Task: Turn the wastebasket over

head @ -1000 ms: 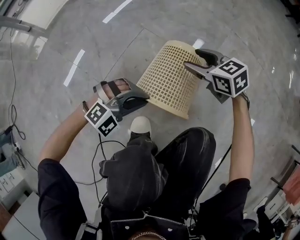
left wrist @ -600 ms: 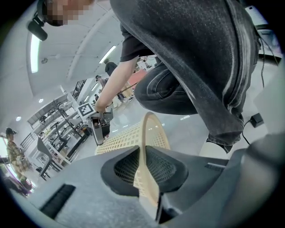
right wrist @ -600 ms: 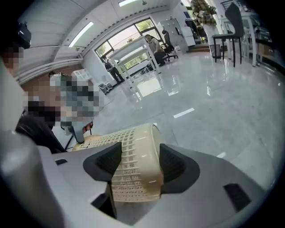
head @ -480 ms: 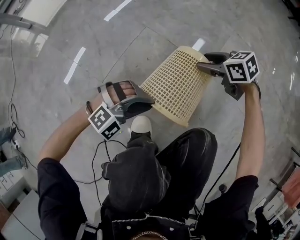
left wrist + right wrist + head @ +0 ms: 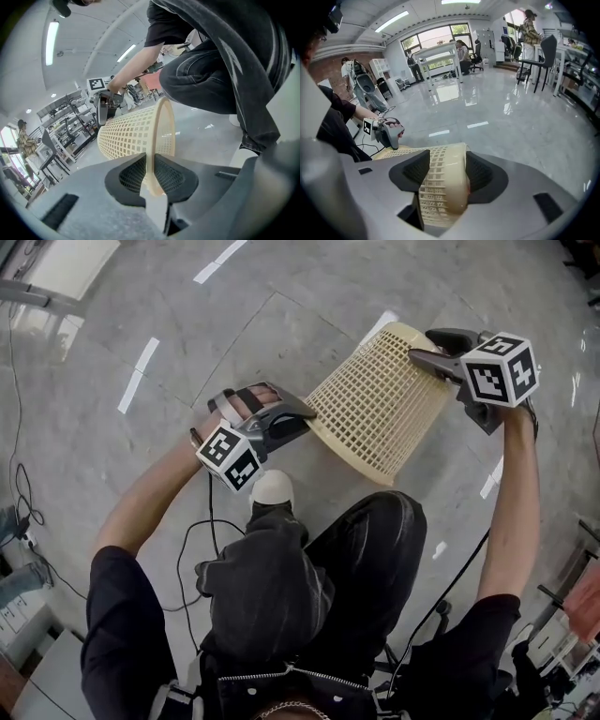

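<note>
Wastebasket [image 5: 380, 404] is carried between both grippers, tipped onto its side. The wide open mouth faces near, toward my knees; the closed base points far and right.

Left gripper [image 5: 302, 418]: jaws nearly together, pinching the thin rim wall at the mouth's left edge. In the left gripper view the lattice runs straight between the pads.

Right gripper [image 5: 419, 351]: jaws wide, clamped across the rounded corner of the base, both pads pressing on it.

The basket looks lifted clear of the grey floor [image 5: 187, 315], though I can't see the rim's underside.

Progress: I judge the turn roughly half done, since the basket is neither upright nor inverted.

Left to do: finish the rotation, set it on the floor, let go with both grippers.
</note>
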### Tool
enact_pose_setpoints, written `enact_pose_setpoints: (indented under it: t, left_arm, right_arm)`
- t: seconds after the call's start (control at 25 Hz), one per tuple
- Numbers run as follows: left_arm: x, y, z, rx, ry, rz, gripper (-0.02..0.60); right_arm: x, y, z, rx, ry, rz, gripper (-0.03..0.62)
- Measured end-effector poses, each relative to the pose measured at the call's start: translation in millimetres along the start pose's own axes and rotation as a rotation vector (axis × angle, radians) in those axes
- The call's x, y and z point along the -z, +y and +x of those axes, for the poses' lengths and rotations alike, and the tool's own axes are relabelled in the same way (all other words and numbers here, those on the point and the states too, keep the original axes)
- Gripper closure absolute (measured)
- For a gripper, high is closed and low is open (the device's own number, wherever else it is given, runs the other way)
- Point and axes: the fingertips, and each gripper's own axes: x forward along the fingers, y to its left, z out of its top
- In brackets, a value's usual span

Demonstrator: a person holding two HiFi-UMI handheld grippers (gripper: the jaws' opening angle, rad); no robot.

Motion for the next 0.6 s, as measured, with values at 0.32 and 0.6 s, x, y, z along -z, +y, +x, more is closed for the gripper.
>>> enact_pose_setpoints:
  t: [0.32,0.6]
  left_arm:
    - [32,22,46,-0.027,0.034,-0.137,0.514]
    - [69,13,47,0.115,0.084,-0.391,0.468]
  right_arm:
    - [-27,-4,-39,0.159,-0.019,-0.130,0.349]
    - [-41,21,-30,0.214,-0.111,-0.224,0.408]
